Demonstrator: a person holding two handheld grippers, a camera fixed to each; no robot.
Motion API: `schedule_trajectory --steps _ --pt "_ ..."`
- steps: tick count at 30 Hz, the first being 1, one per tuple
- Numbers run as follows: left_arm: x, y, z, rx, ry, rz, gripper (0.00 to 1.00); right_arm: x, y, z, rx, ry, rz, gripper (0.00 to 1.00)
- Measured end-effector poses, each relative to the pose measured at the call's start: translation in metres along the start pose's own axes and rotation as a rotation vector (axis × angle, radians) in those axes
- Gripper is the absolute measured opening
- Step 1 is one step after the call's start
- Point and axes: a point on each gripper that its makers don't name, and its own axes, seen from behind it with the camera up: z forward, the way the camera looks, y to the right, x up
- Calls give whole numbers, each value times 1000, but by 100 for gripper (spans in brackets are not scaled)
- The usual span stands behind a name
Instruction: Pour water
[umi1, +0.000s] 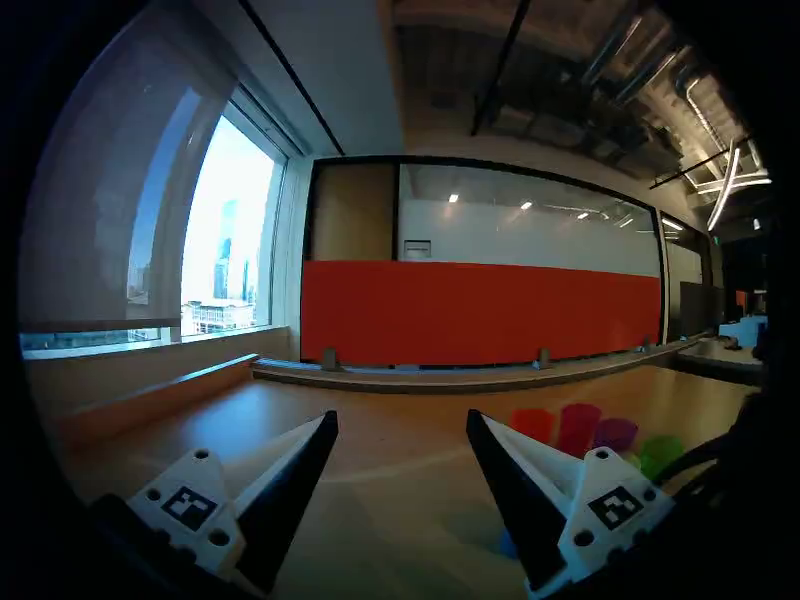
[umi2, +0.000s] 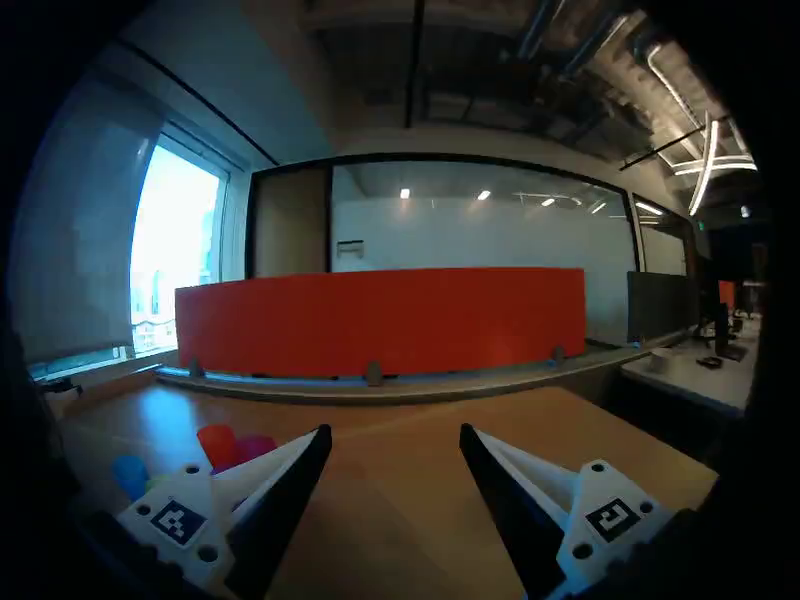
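Fingers (umi1: 290, 480) of left gripper (umi1: 400, 420) and right gripper (umi2: 394, 432) apart, empty, above tan wooden worktop (umi1: 400, 470); coloured plastic cups (umi1: 578, 425) standing on it.

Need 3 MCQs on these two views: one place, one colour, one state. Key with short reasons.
1. In the left gripper view, where do the cups stand on the desk?
A) left of the left gripper
B) right of it
C) in its grasp

2. What colour is the partition?
A) blue
B) green
C) orange-red

3. What state is the right gripper in?
A) open, empty
B) shut on a cup
C) shut, empty

Key:
1B, the cups sit at the right side of that view.
2C, an orange-red band runs along the desk's far edge.
3A, bare desk shows in its wide gap.
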Motion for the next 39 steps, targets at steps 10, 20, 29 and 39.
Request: schedule_trajectory --steps 10,20,29,39 --pt "-13 5 6 1 1 -3 96 -4 -1 -2 -13 -14 -23 99" --pt "-27 3 11 2 -7 -2 96 -1 3 -5 -28 -10 -39 99" --pt "-29 5 14 -5 6 -3 96 0 6 -5 -38 -8 -40 99" --pt "-40 8 16 -16 -18 -2 96 5 3 -2 -28 -3 -32 99"
